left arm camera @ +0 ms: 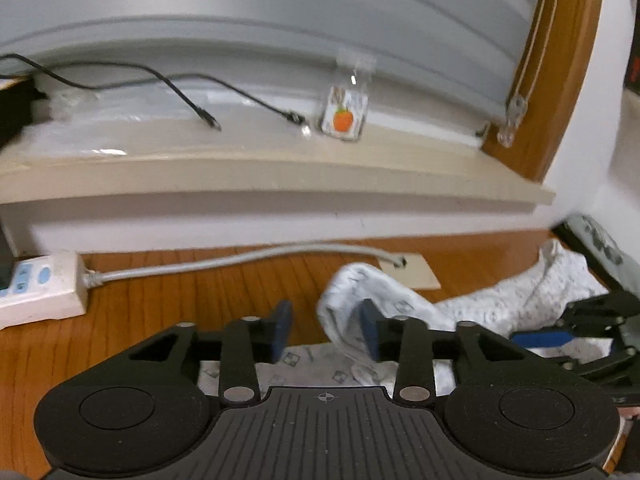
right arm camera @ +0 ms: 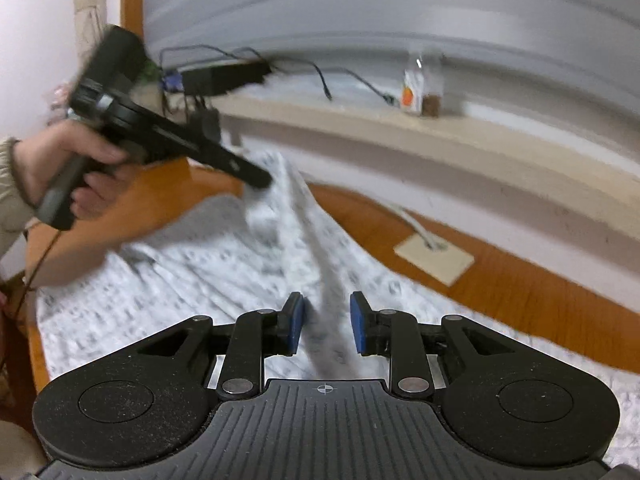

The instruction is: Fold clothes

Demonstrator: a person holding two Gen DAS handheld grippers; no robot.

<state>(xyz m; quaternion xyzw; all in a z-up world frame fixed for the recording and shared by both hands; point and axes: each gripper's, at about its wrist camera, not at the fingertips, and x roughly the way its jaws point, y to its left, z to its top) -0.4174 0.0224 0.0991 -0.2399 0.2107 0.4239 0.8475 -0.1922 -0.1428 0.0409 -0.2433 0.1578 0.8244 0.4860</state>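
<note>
Both tongs point forward and slightly downward with their blue pads apart. The left tongs gape wider than the right tongs. A hand grips the left tool's handle.

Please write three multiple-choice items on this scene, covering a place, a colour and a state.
1. Where does the carrot-print packet stand?
A. on the windowsill
B. on the wooden table
C. on the garment
2. What colour are the left gripper pads?
A. red
B. blue
C. white
3. How is the right gripper?
A. shut on the power strip
B. shut empty
C. open, a raised fold of the patterned garment between its pads

A: it stands on the beige windowsill.
B: both pads look blue.
C: gaps show beside the fold.
</note>
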